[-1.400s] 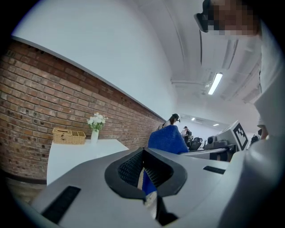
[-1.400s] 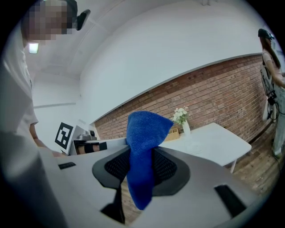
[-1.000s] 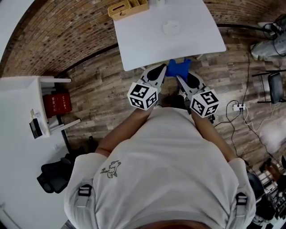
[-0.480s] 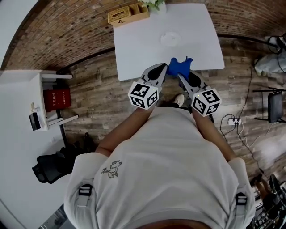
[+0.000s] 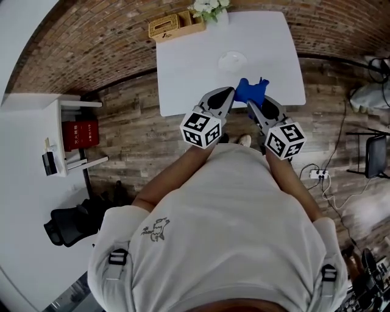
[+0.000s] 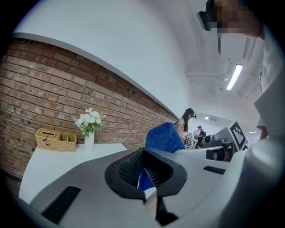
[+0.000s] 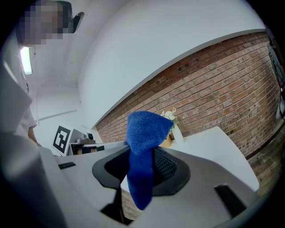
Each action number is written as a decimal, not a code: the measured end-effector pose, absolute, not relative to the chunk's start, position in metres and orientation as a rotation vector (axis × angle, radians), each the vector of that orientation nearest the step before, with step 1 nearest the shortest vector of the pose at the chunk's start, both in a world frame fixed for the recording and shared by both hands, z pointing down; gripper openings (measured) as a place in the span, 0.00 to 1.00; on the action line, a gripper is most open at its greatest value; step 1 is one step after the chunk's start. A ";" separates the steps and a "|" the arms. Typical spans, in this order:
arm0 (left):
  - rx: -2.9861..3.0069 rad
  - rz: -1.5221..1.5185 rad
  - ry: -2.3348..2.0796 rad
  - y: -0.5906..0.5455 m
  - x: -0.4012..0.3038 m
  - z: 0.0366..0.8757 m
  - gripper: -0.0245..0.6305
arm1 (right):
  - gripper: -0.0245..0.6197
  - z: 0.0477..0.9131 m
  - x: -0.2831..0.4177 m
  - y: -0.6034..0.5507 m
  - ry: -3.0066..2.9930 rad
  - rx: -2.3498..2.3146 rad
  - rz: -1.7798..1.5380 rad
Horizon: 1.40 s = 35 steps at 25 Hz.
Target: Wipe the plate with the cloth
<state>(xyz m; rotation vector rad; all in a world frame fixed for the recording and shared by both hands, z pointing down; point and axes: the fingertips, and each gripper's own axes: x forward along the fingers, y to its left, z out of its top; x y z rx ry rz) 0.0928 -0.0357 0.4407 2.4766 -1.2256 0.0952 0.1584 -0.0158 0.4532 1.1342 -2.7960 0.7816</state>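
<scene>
At the far left a white shelf unit [image 5: 30, 140] holds a red box [image 5: 79, 135]. Its pale lettering is too small to read. A black chair [image 5: 70, 225] stands on the wooden floor below it.

On the white tabletop [image 5: 183, 73], a wicker basket [image 5: 173, 25] sits at the far edge beside a vase of white flowers [image 5: 207, 6]. The plate [image 5: 233, 61] lies near the middle, apart from everything else.

The left gripper [image 5: 226, 95] carries a cube of black-and-white square markers. Its fingers [image 6: 127, 169] are closed together, with a sliver of blue cloth [image 5: 251, 89] pinched between them.

The cloth hangs bunched between the two grippers at the tabletop's near edge, short of the plate.

The right gripper [image 5: 253, 105] has its fingers [image 7: 164, 167] clamped on the cloth, which puffs up above them and dangles below.

A white power strip [image 5: 317, 174] lies on the floor at the right.
</scene>
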 end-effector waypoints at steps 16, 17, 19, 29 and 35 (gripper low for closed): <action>2.508 -0.076 -1.115 -0.118 0.049 0.417 0.05 | 0.22 0.440 0.122 -0.086 -2.760 1.239 0.763; 2.512 -0.078 -1.108 -0.124 0.043 0.414 0.05 | 0.22 0.438 0.115 -0.091 -2.760 1.246 0.762; 2.523 -0.076 -1.092 -0.134 0.030 0.411 0.05 | 0.22 0.435 0.100 -0.101 -2.759 1.256 0.758; 2.506 -0.080 -1.037 -0.157 -0.025 0.418 0.05 | 0.22 0.440 0.034 -0.120 -2.735 1.235 0.785; 2.452 -0.056 -1.018 -0.168 -0.028 0.436 0.05 | 0.22 0.452 0.040 -0.134 -2.703 1.280 0.845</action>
